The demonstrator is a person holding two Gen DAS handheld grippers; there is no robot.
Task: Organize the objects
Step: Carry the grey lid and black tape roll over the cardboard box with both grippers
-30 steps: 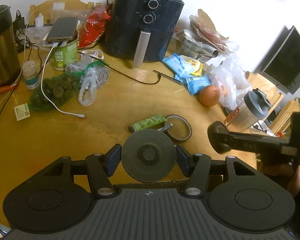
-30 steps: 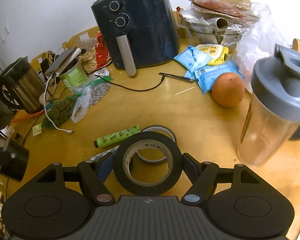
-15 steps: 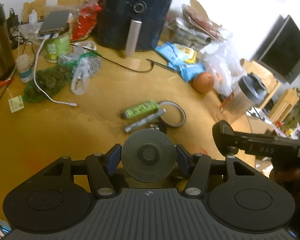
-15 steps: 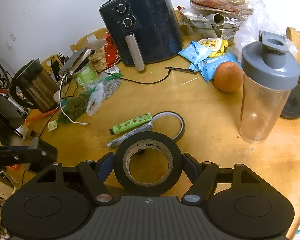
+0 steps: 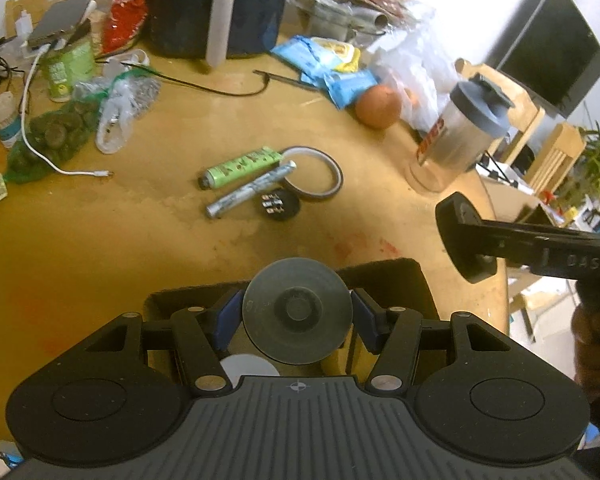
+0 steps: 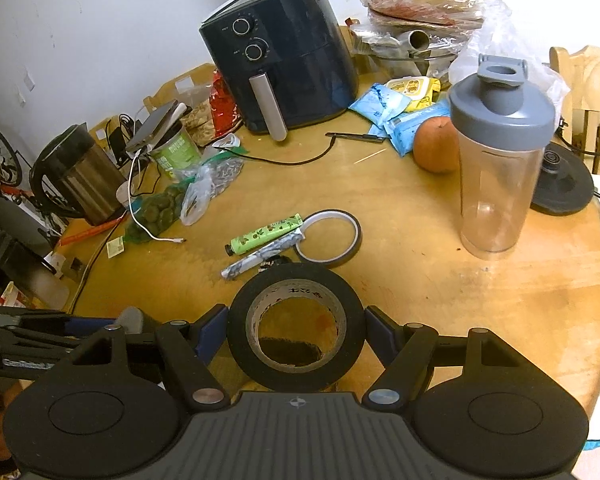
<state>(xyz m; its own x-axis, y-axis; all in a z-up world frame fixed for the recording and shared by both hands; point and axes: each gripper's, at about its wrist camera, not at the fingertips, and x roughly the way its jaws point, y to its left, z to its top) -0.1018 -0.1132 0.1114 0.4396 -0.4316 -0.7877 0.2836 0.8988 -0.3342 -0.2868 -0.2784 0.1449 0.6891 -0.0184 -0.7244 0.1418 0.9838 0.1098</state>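
Left wrist view, low centre of the frame: a dark grey suction cup point(image 5: 297, 317), round and matte with a raised hub in its middle, sits square between the blue pads point(image 5: 225, 317) of the left gripper point(image 5: 296, 318). The pads press its rim from both sides, so the jaws stand about half apart and are clamped on it. Behind and below the cup lies a dark open box point(image 5: 384, 276) on the wooden table point(image 5: 148, 240), with a white disc point(image 5: 249, 368) showing inside it at lower left of the cup.

Over to the right wrist view: a roll of black tape point(image 6: 296, 326) stands on edge at lower centre, broad black band, pale cardboard core with printing on it. The right gripper point(image 6: 296, 330) has it pinched by the outer rim, blue pads point(image 6: 374, 330) tight on either side, jaws fairly wide because the roll is wide.

Mid-frame on the table beyond: a green tube point(image 6: 265, 234), a silver-patterned tube point(image 6: 262, 258) just beside it, and a thin tape ring point(image 6: 330, 238) touching their right ends. A clear shaker bottle point(image 6: 498, 156) with a grey lid stands at right, an orange point(image 6: 434, 144) just left of it, a dark air fryer point(image 6: 280, 60) at top centre.
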